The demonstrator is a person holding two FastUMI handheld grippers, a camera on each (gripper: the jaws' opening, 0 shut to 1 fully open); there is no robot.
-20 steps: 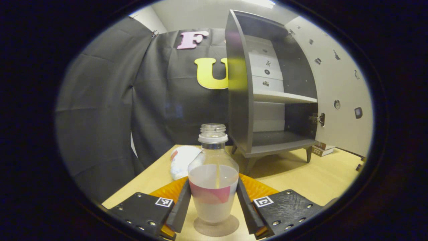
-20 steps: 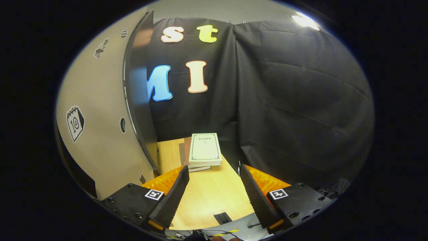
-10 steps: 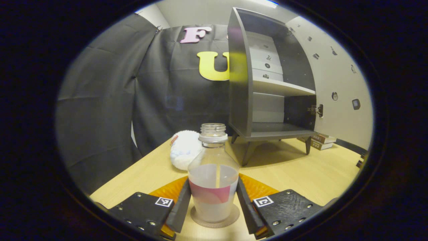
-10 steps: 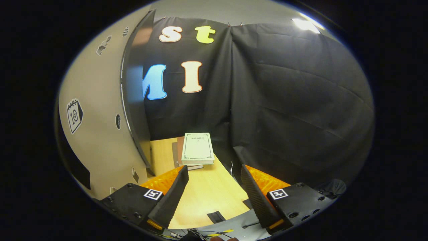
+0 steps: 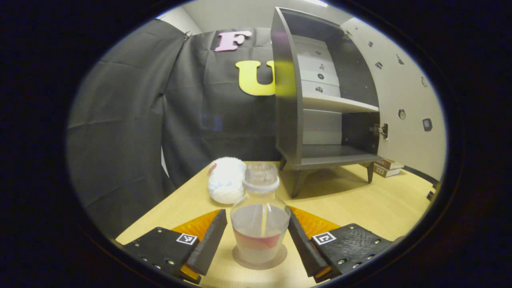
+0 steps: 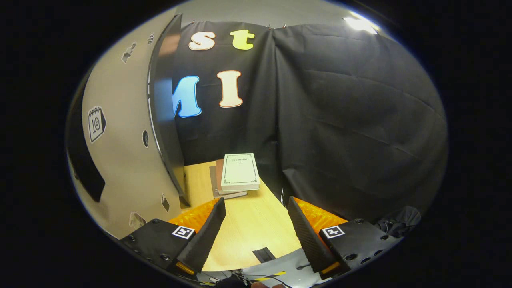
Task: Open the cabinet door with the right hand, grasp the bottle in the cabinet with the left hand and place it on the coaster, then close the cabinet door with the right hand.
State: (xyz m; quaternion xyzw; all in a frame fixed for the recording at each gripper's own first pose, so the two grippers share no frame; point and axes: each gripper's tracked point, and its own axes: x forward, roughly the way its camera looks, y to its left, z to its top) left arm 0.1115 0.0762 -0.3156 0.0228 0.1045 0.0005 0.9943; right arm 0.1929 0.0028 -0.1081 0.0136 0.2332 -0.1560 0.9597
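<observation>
One bottle [image 5: 260, 224] stands upright on the round coaster [image 5: 260, 259], on the wooden table [image 5: 360, 204], and the left gripper [image 5: 258, 244] is around it with both fingers [image 5: 206, 244] spread apart, a small gap on each side, so the jaws are open and do not press the bottle. It has no cap and is about half full of a pale liquid, so I judge that a knock could spill it. To my eye the placing step is finished, and what is left is to draw the left gripper straight back, away from the bottle, without touching its sides, and then to close the door. Just behind the bottle lies a white fluffy thing [image 5: 226, 185], so pulling back is safer than going forward. Farther back stands the cabinet [image 5: 316, 104] on short legs, with both shelves bare, and its door [image 5: 404, 100] is swung wide open to the right. In the right gripper view the right gripper [image 6: 256, 236] hangs with jaws open and nothing between them, just beside the outer face of the door [image 6: 120, 160], whose dark edge stands upright a little ahead. Some books [image 6: 238, 174] lie stacked on the table beyond that edge, near the black cloth wall. I think the right hand must go around the door to push it from the outer face, and there is free table between the door edge and the books for this. The bottle is well apart from the path of the door, I believe.
</observation>
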